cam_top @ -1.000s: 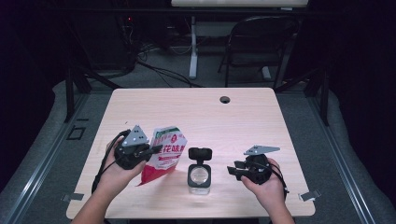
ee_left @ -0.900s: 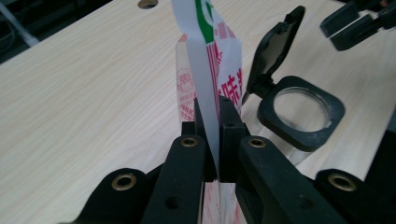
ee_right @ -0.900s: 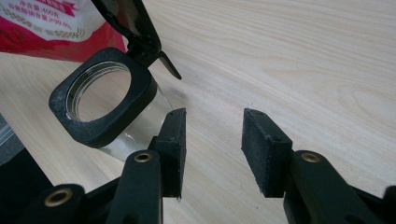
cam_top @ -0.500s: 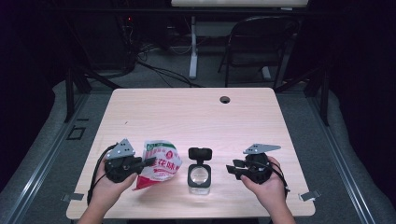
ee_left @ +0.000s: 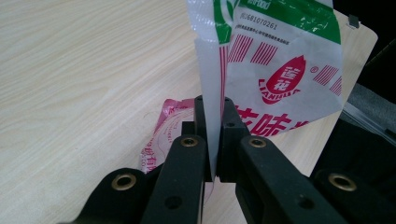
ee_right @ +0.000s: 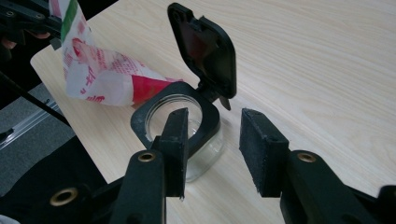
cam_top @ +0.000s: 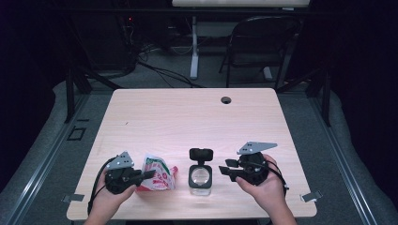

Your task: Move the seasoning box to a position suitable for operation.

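The bench (cam_top: 197, 117) is a pale wood top, bare over most of its far half, with a small round hole (cam_top: 226, 100) near the far edge; everything in use sits along the near edge, within easy reach of the person's hands. At the left, the packet (cam_top: 157, 173) — a white pouch printed in red and green — lies low by the bench's near left part, its sealed edge pinched flat between the fingers (ee_left: 231, 135) of the left gripper (ee_left: 212, 140), which are closed hard on the film. Held by that seam, the pouch stands up in the left gripper view and hangs toward the jar, probably so that it can be tipped or opened over it. The jar (cam_top: 199, 177), clear glass with a black collar, stands just right of the packet, between the two grippers, its hinged lid (ee_right: 201, 51) flipped up and back so the mouth is free to receive something. The right gripper (ee_right: 212, 149) rests in the hand just right of the jar, its fingers moderately apart and holding nothing, aimed at the collar as if to steady it. Whether the jar holds anything is hard to tell through the glare on the glass.
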A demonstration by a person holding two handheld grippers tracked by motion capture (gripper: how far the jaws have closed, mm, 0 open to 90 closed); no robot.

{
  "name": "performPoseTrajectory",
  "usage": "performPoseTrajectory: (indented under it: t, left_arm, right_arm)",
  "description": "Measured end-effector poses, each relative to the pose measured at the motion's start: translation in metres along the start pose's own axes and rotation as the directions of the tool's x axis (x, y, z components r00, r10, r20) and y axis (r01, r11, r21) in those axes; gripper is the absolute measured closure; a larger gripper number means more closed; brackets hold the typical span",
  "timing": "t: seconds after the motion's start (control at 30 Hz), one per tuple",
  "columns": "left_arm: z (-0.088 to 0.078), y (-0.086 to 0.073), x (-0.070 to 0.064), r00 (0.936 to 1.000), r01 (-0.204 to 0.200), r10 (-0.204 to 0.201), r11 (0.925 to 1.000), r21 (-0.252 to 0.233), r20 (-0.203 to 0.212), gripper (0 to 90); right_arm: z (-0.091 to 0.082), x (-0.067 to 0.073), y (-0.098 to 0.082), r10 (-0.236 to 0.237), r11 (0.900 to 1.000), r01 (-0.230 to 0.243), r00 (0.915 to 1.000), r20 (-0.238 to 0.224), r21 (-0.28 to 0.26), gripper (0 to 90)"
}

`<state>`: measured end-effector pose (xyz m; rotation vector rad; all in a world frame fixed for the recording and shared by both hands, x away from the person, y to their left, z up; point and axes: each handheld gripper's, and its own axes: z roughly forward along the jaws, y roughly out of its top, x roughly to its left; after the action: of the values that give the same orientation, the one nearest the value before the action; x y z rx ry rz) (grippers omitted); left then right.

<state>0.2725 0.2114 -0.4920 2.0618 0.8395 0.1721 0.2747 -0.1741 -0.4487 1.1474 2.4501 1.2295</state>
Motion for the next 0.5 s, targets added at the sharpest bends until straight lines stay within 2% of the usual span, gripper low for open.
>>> performPoseTrajectory:
  t: [0.5]
  left_arm:
    - [0.0002,-0.0030,-0.0056,0.9999,-0.015,0.015,0.9999,-0.002,-0.007,90.0]
  right_arm:
    - [0.0106,0.0046,0.0041,-0.021,1.000,0.021,0.9994,-0.028,0.021,61.6]
